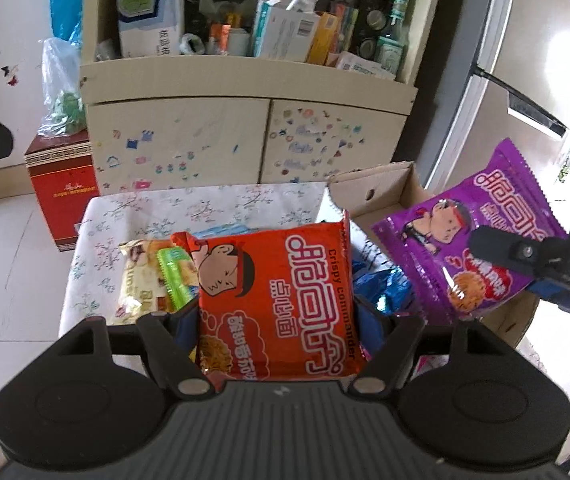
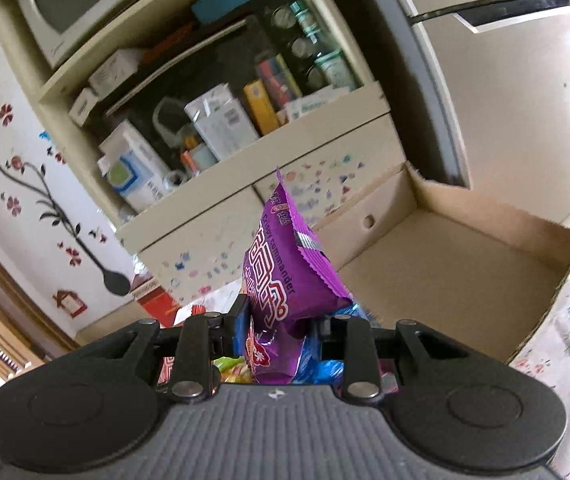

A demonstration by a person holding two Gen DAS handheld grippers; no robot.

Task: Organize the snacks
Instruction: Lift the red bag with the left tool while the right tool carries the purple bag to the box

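Both packets look light, crinkly and crushable. The left gripper (image 1: 277, 316) holds the red packet (image 1: 273, 296) across its width; right gripper (image 2: 281, 320) pinches the purple packet (image 2: 285, 280) narrowly, near the box (image 2: 445, 264).

A cluttered cream cabinet (image 1: 245, 120) stands beside a fridge (image 1: 525, 60).

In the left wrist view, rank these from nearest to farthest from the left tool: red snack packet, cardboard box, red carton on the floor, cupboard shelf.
1. red snack packet, held in the left tool.
2. cardboard box, ahead to the right.
3. red carton, on the floor far left.
4. cupboard shelf, farthest, at the back.
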